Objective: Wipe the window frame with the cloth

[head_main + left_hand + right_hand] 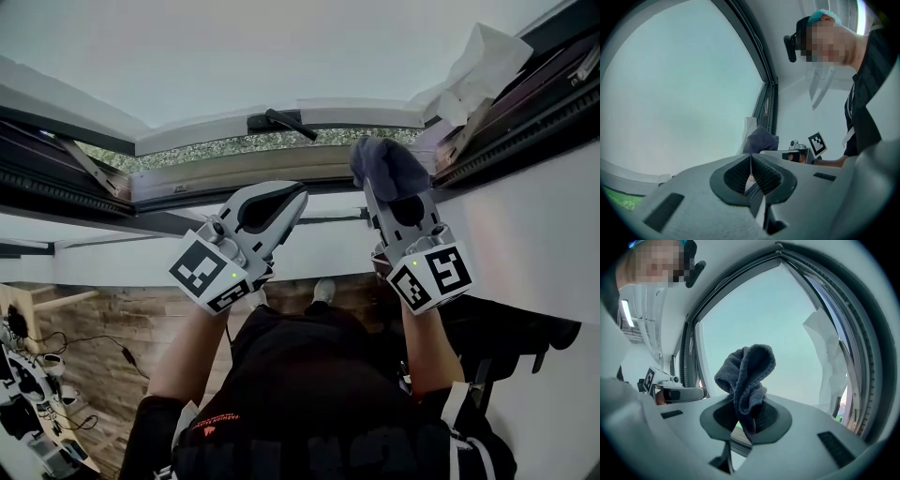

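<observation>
A dark blue-grey cloth point(386, 166) is bunched in my right gripper point(392, 192), whose jaws are shut on it; in the right gripper view the cloth point(746, 373) stands up between the pads against the pane. The cloth sits close to the lower edge of the tilted-open window frame point(281, 117), near its right corner. My left gripper point(286, 199) is held up beside it, jaws shut with nothing between them point(751, 164). The cloth point(760, 139) also shows in the left gripper view, beyond the left jaws.
A black window handle point(279, 120) sits on the white sash. White crumpled paper or film point(480, 64) hangs at the upper right corner of the frame. Dark frame rails point(56, 164) run along both sides. Below are a wood floor point(103, 328) with cables.
</observation>
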`<action>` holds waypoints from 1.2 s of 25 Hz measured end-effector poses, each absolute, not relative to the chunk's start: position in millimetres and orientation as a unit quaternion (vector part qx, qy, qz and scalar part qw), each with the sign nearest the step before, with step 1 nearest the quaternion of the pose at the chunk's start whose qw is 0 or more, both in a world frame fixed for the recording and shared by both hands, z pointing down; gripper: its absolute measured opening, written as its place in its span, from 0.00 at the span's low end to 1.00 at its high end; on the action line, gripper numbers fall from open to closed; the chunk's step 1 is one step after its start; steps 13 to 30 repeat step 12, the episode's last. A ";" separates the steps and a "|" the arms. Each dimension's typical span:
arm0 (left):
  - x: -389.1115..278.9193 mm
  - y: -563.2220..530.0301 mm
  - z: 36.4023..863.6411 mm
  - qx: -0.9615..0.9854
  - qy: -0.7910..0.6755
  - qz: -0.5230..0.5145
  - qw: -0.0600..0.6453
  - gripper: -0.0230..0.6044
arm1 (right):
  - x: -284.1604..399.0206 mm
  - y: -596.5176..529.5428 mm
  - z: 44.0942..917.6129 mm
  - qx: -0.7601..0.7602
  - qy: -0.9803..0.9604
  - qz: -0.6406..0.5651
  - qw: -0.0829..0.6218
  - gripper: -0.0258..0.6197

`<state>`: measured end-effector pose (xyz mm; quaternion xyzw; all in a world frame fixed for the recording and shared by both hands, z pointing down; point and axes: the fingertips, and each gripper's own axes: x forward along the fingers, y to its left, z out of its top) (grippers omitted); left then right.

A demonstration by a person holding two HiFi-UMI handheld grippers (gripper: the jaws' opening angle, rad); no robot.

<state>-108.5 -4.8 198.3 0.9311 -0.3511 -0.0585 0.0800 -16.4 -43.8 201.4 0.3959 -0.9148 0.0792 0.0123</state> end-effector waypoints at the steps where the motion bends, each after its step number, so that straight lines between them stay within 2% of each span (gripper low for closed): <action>1: -108.4 -5.5 198.0 0.931 -0.350 -0.059 0.080 0.08 | -16.6 -44.2 201.1 0.396 -0.915 0.079 0.013 0.11; 30: -107.4 -8.2 201.2 0.933 -0.346 -0.057 0.081 0.08 | -18.4 -45.7 202.8 0.394 -0.916 0.076 0.017 0.11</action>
